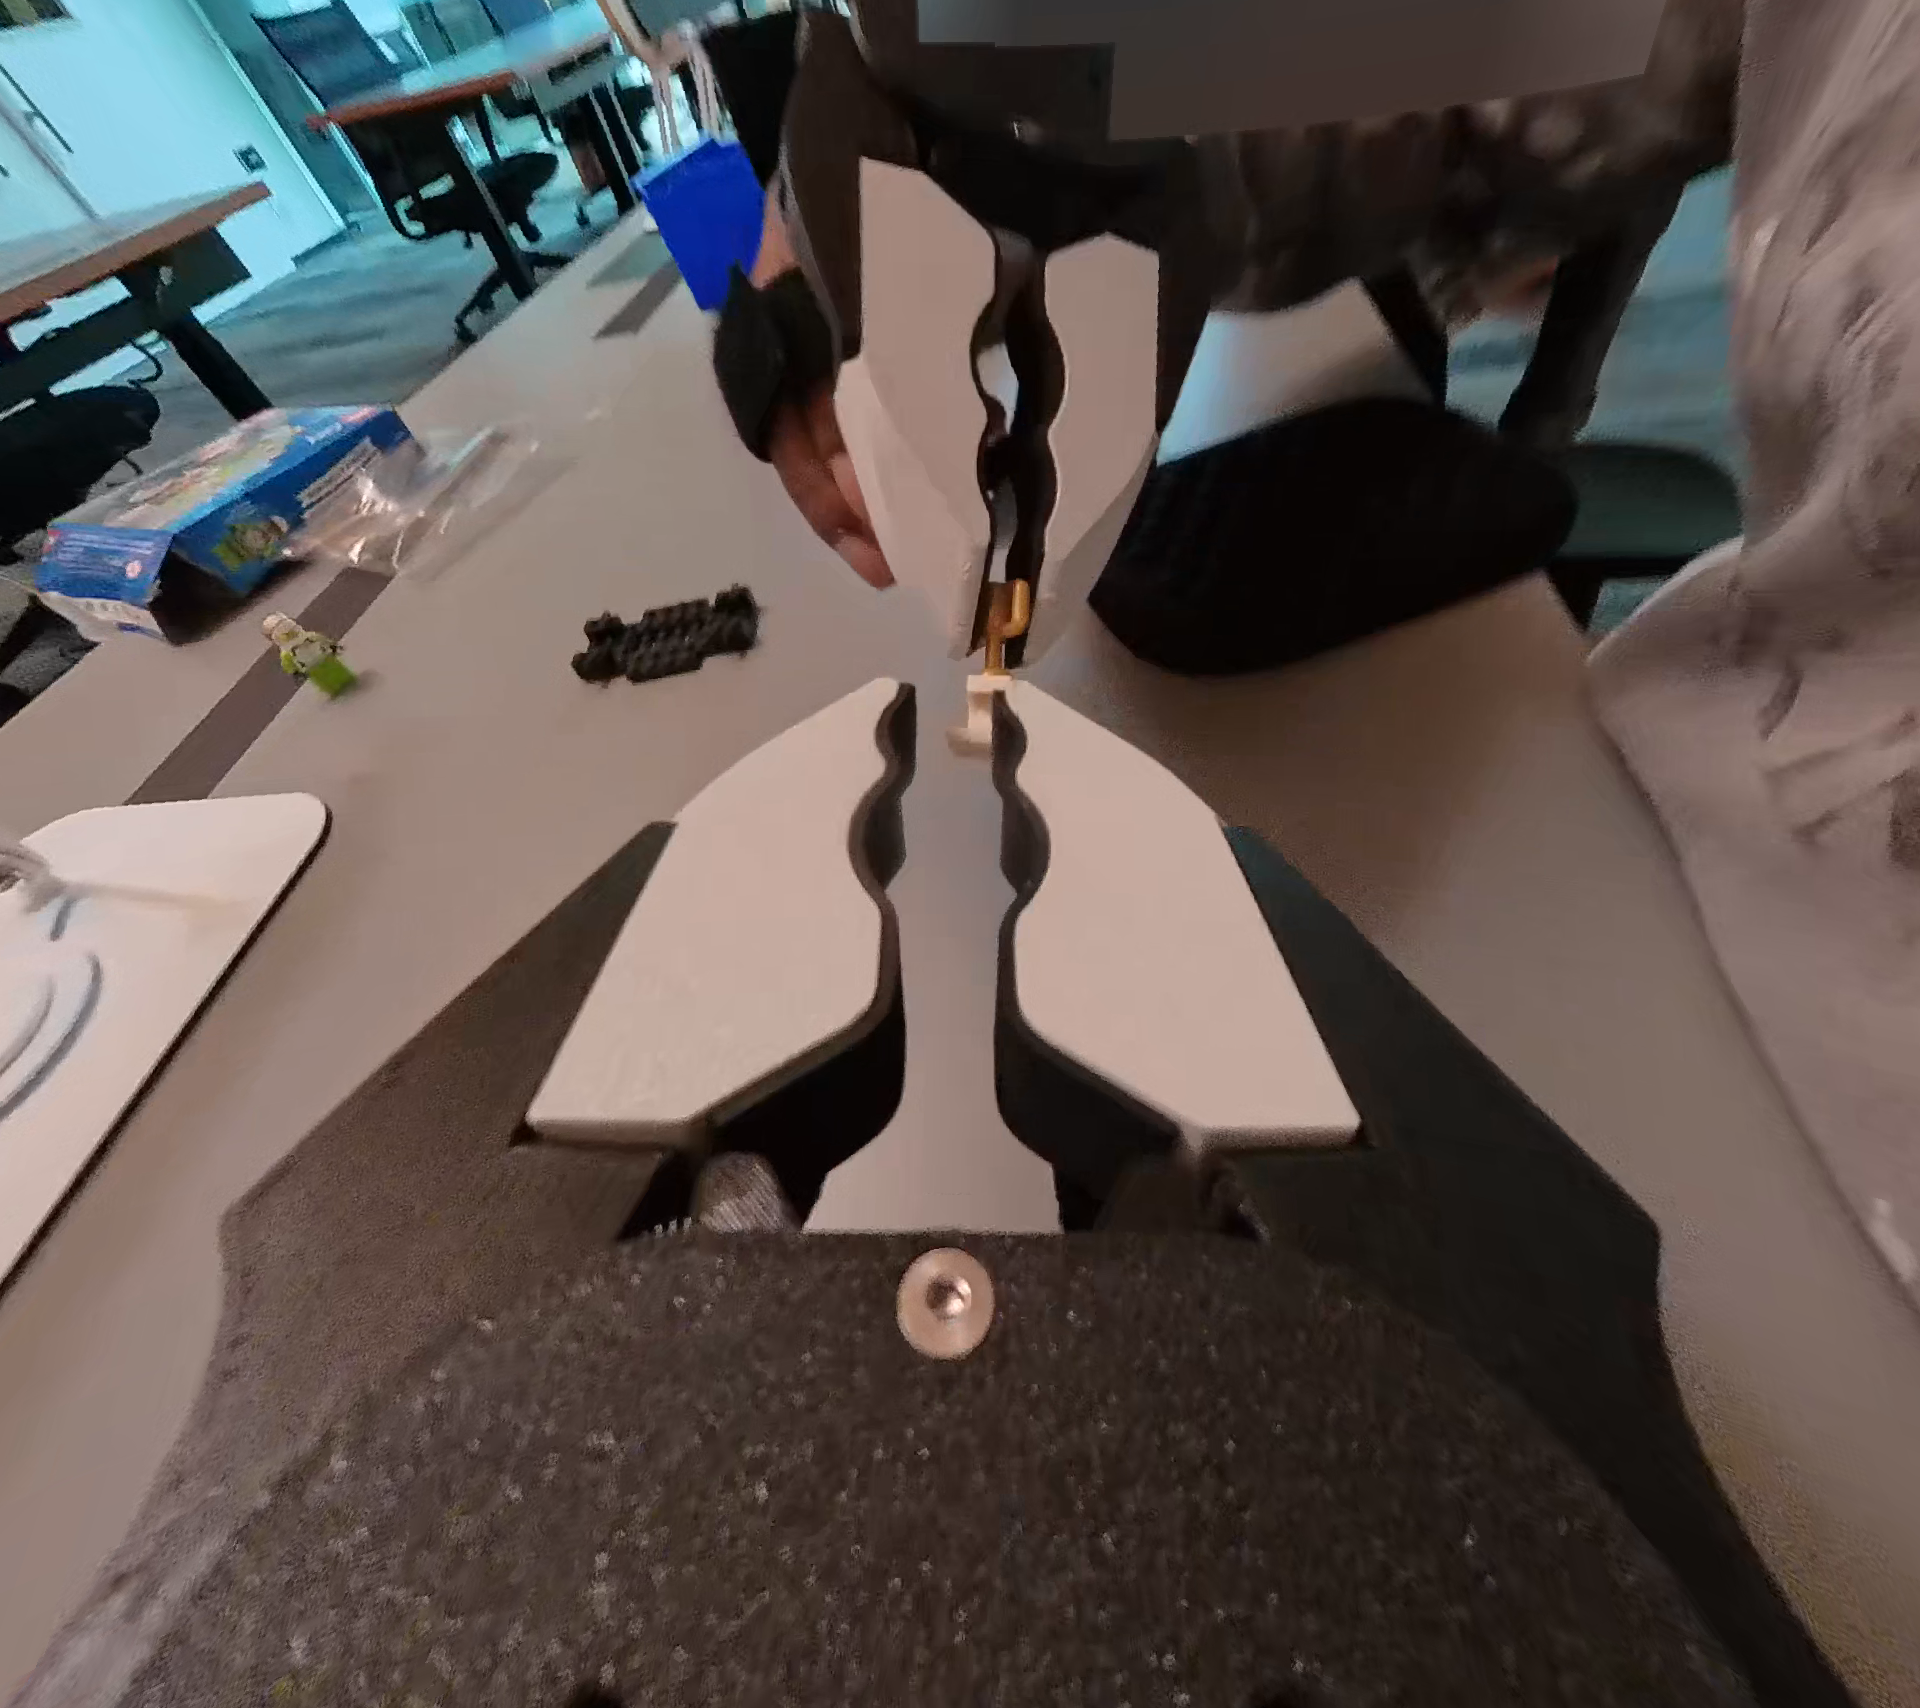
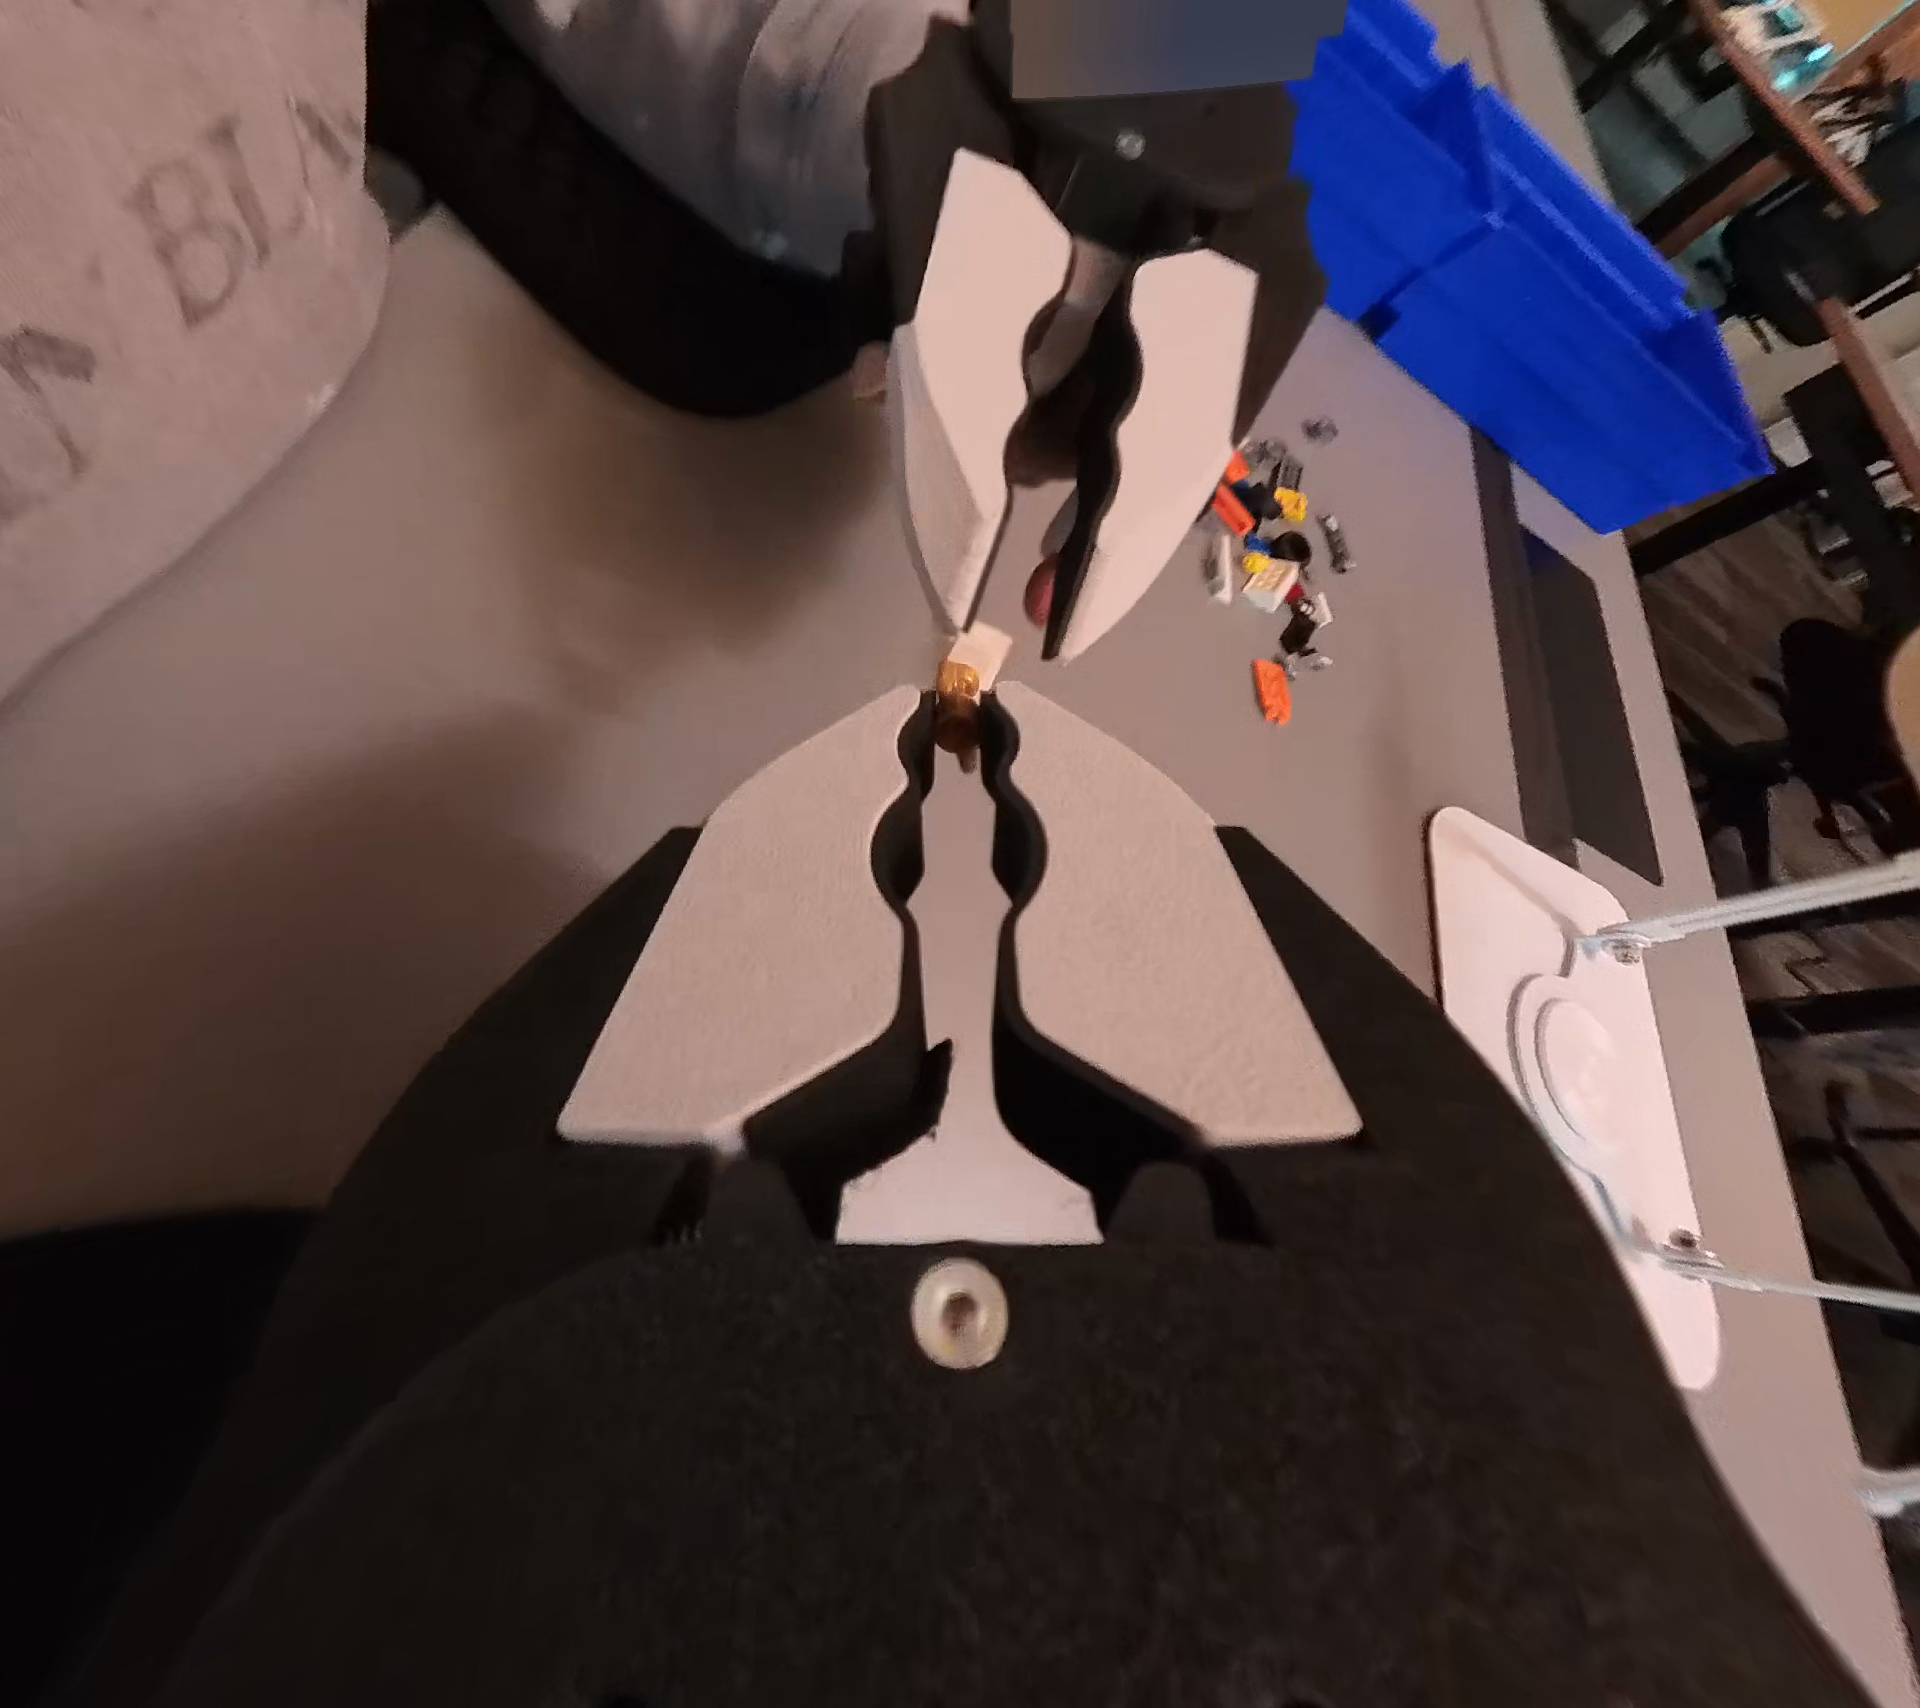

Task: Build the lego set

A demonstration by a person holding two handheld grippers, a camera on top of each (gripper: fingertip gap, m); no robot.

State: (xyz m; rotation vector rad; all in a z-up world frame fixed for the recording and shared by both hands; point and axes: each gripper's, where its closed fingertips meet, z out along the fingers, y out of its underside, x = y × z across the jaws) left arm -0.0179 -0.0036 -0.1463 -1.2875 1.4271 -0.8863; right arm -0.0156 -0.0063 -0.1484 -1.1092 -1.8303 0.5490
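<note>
The left gripper [image 1: 956,702], white fingers slightly parted, touches a small white plastic lego clip [image 1: 977,711] at its tip. Tip to tip opposite, the right gripper [image 2: 961,702] pinches a small gold lego tap piece [image 2: 957,690] against that clip, above the grey table [image 1: 499,723].

A long grey table [image 1: 499,827] carries a black studded lego plate [image 1: 665,635], a small green-and-white minifigure [image 1: 310,656], a blue box [image 1: 223,505] beside crumpled clear bags [image 1: 416,505], a white board [image 1: 156,931], blue bins [image 2: 1507,276], and loose lego pieces [image 2: 1273,546], possibly a dozen.
</note>
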